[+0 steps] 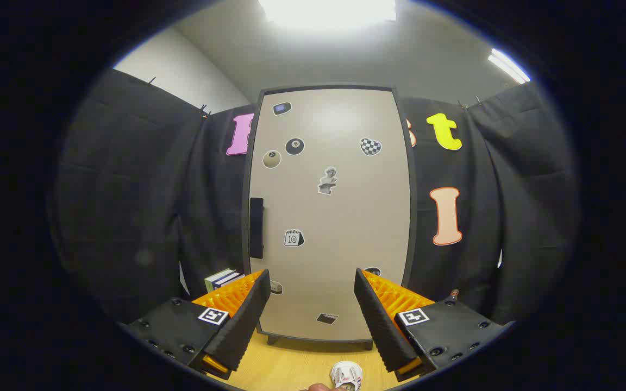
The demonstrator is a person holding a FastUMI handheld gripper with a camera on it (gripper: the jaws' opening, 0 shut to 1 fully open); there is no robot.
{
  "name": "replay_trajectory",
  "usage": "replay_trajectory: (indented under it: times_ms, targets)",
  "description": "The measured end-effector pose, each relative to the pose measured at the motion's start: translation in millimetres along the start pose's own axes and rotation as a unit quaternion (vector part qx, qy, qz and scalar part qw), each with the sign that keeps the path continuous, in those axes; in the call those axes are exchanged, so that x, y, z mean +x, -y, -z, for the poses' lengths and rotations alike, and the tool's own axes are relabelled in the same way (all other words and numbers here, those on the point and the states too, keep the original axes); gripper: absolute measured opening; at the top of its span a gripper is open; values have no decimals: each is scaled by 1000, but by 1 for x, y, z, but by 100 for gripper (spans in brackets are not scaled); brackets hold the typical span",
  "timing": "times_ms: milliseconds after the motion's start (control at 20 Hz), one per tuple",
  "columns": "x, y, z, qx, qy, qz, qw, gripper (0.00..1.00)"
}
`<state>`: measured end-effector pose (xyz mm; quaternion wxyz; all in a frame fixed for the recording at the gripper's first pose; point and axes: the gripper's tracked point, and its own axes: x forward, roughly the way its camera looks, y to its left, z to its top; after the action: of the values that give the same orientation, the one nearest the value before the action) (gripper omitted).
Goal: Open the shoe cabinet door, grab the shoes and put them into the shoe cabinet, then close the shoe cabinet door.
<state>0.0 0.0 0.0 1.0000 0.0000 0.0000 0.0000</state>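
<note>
A tall beige shoe cabinet (329,217) with a dark frame stands straight ahead of my gripper (311,279), its door shut and dotted with several stickers. A black handle (256,227) sits on the door's left edge, a little above my left finger. My fingers are spread wide with nothing between them, some way short of the door. Low between the fingers, on the wooden surface (296,364), part of a white shoe (346,375) peeks in; most of it is cut off.
Black cloth walls close in on both sides of the cabinet. A small stack of books (224,279) lies left of the cabinet's foot, just behind my left finger. A fingertip of a person (319,387) shows beside the shoe.
</note>
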Motion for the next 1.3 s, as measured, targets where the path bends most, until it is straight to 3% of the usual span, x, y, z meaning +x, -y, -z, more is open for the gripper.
replay_trajectory:
  times_ms: [1300]
  targets:
    - [-11,-21,-21,6,-3,3,1000,97]
